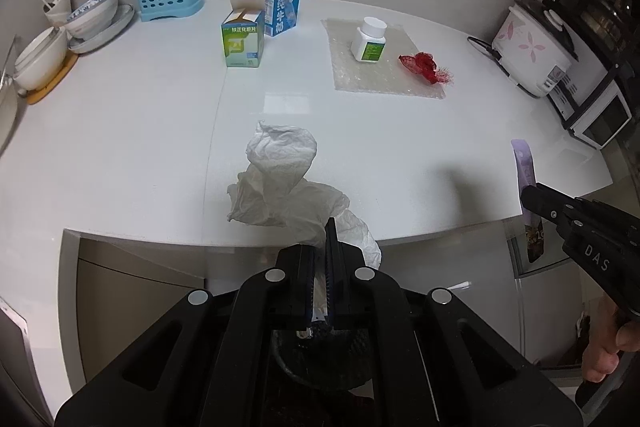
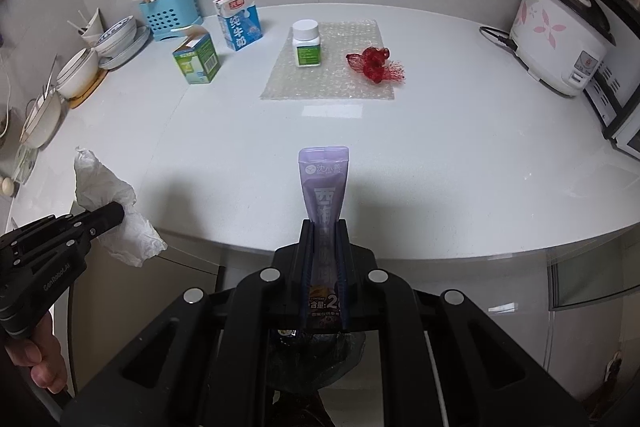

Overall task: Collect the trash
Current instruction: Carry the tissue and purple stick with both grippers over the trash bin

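Left gripper (image 1: 324, 243): it is clamped on one crumpled white tissue (image 1: 280, 179), which is held up over the near edge of the table (image 1: 120, 131); the jaws are pressed almost together on the paper.
Right gripper (image 2: 324, 239): it is clamped on one purple pouch (image 2: 323, 179), an empty drink or snack packet as it seems; the pouch stands up between the jaws, also over the near table edge.
Done so far: two pieces of trash are judged as picked up, one in each gripper.
Not yet done: neither piece is dropped. A dark bag-like opening is seen under each gripper, but whether it is the trash bag cannot be told.
Left on the table, far ahead of both grippers:
- Milk carton (image 2: 237, 23): one, upright, at the far left.
- Green medicine box (image 2: 197, 61): one, flaps open, just beside the carton and nearer to the grippers.
- White pill bottle (image 2: 306, 43): one, standing on the bubble wrap.
- Bubble wrap sheet (image 2: 332, 79): one, flat.
- Red net (image 2: 374, 65): one, crumpled, at the right edge of the sheet.
Progress judged: about two of seven trash pieces are collected; five remain, if all of them are counted as trash.
Not trash, as judged: one blue utensil holder (image 2: 170, 11), some stacked bowls (image 2: 116, 39) and one rice cooker (image 2: 560, 39).
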{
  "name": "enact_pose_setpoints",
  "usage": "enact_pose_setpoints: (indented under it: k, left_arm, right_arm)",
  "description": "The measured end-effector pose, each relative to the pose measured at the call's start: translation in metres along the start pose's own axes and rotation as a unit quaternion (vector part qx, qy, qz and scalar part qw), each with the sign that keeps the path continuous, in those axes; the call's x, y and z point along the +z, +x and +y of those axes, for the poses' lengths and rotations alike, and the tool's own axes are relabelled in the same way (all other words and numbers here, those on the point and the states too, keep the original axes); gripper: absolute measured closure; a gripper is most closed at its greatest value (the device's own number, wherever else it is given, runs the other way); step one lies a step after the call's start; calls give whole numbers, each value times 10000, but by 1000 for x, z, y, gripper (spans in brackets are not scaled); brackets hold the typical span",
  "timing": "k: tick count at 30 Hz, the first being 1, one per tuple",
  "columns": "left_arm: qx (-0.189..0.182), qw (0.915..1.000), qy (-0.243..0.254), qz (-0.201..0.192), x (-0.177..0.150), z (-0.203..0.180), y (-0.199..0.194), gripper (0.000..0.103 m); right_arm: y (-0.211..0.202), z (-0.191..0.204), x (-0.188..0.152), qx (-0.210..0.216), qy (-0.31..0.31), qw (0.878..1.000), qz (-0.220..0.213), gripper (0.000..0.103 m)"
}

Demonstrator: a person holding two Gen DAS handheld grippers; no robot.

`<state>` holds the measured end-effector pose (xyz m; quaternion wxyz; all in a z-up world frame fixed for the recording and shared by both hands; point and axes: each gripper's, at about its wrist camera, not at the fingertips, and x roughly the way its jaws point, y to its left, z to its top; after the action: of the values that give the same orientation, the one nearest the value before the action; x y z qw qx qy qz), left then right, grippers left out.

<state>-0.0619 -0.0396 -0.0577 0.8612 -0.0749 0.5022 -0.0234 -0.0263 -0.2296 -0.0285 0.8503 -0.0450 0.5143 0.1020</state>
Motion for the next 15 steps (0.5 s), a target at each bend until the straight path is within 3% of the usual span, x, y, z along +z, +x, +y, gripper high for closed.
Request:
enact_pose_setpoints:
  k: [15]
  left_arm:
    - [-9,10000,83,1,-40,-7,-11,100]
  right_arm:
    - [-1,-3,-39,183,11,9998,39,93]
